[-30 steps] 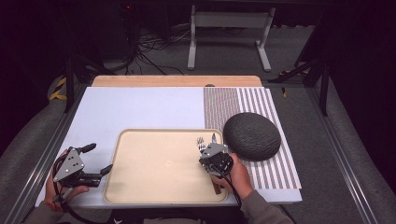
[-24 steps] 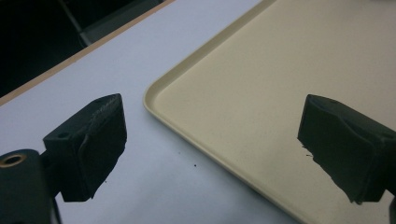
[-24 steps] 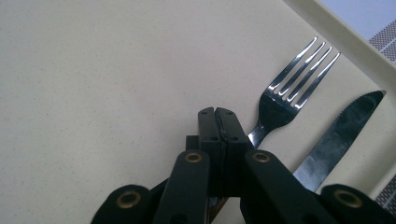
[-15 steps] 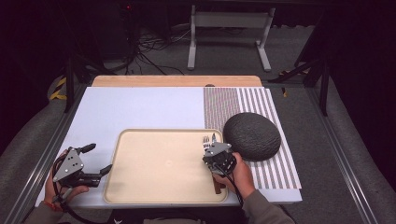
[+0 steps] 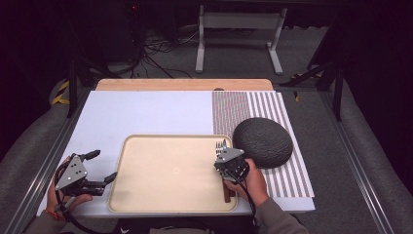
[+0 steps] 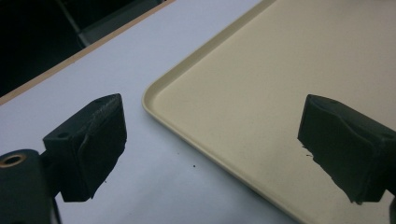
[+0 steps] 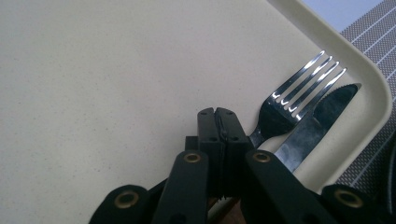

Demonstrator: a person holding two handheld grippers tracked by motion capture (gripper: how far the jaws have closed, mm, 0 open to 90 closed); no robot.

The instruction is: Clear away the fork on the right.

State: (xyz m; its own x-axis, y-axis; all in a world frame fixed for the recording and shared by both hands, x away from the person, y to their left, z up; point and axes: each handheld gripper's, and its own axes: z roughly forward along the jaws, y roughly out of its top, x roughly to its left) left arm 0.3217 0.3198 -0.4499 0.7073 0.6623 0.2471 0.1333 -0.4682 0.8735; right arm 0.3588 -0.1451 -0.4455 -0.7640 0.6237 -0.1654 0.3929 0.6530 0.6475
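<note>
the white table (image 5: 146, 112) is seen across the middle of the high view, with a wooden strip along its far edge. a striped mat (image 5: 265, 105) is laid over the right part of the table, running from the upper middle toward the lower right of the frame. a beige tray (image 5: 170, 168) is set at the lower centre, its right rim just beside the mat. a dark round bowl (image 5: 263, 141), turned upside down, is placed on the mat, right of the tray's upper right corner and close to it.

the left gripper (image 5: 100, 165) is held at the lower left of the high view, just off the tray's left rim, over the table. its jaws are spread wide with nothing between them; in the left gripper view one pad (image 6: 95, 140) is seen above the table and the other above the tray (image 6: 280, 84), whose rounded corner lies between them.

the right gripper (image 5: 225, 155) is held over the tray's right side, at the lower right of centre. its jaws are pressed together on nothing, as shown in the right gripper view (image 7: 218, 116).

a fork (image 7: 292, 100) and a knife (image 7: 317, 123) are laid side by side in the tray's corner, at the right of that view, the fork nearer the jaws, just beside them. in the high view the fork tines (image 5: 218, 145) are seen just above the gripper, and a brown handle is visible below the hand.
</note>
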